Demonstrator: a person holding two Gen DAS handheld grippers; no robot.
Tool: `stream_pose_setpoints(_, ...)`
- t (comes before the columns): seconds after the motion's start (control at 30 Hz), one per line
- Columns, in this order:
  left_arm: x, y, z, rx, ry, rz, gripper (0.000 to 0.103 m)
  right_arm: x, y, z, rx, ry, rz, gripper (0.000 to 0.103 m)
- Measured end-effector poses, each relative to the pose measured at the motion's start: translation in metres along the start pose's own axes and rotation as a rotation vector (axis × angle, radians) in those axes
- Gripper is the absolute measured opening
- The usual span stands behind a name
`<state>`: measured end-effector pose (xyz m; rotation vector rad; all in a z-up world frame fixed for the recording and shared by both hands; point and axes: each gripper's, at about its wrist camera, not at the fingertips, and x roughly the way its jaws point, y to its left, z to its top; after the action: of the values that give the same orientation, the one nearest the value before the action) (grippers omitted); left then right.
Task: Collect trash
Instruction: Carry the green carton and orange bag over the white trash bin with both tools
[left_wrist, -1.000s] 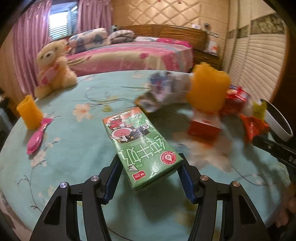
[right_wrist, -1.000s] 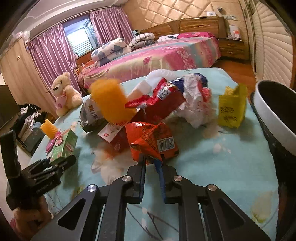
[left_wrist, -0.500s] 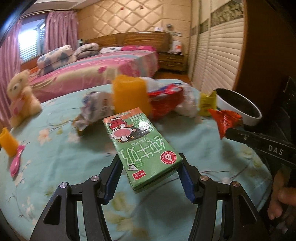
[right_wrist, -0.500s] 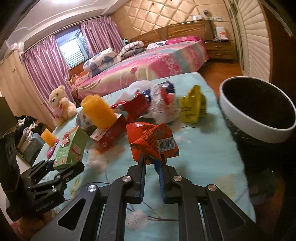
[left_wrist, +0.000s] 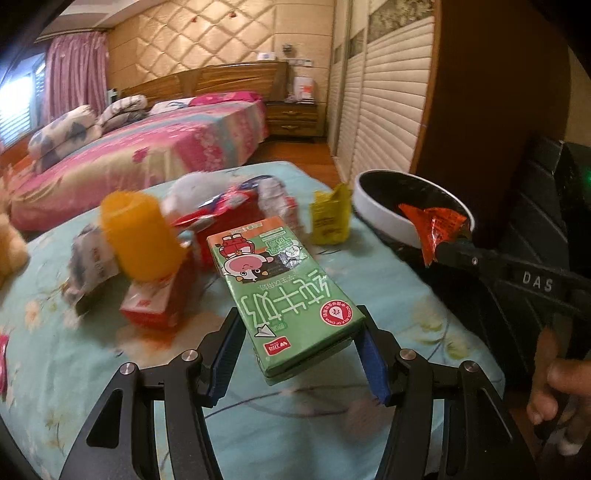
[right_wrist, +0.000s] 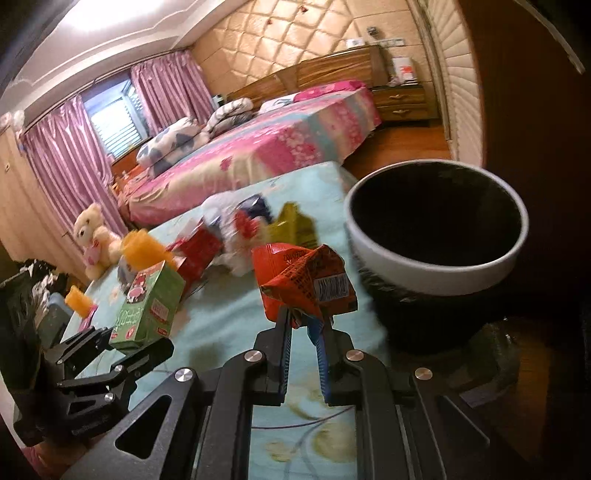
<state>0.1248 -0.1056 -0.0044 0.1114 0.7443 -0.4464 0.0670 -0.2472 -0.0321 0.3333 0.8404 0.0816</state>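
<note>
We have swung both grippers toward the white-rimmed black bin (right_wrist: 436, 258) | left gripper (left_wrist: 299, 343) fingers clamped on green milk carton (left_wrist: 284, 291) above worktop (left_wrist: 74, 350) | right gripper (right_wrist: 304, 325) fingers pinching crumpled orange-red foil wrapper (right_wrist: 306, 284) beside bin rim.

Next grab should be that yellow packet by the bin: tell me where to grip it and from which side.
Grip the yellow packet at its pinched top edge, coming down from above. It stands upright on the table with the top tapering to a thin crest, and the bin and trash pile crowd its sides, so a side approach looks tight.
</note>
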Motion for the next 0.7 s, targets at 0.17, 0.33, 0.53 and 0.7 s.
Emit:
stream_pose_setpoints(0.17, 0.011, -0.006, 0.009, 0.035, 0.004, -0.03, 0.058, -0.009, -0.022, 0.011, 0.036, -0.026, -0.033, 0.012)
stream_pose_setpoints(0.33, 0.017, -0.004, 0.017, 0.06, 0.011, -0.062, 0.058, -0.009, -0.04, 0.021, 0.068, -0.03, -0.055, 0.012)
stream_pose_setpoints(0.53, 0.025, -0.008, 0.023, 0.087, 0.009, -0.091, 0.057, -0.006, -0.063, 0.03, 0.108, -0.029, -0.068, 0.012)
stream_pose_setpoints(0.7, 0.036, -0.016, 0.032, 0.11, 0.021, -0.116, 0.055, -0.004, -0.077, 0.04, 0.122, -0.032, -0.086, 0.012)
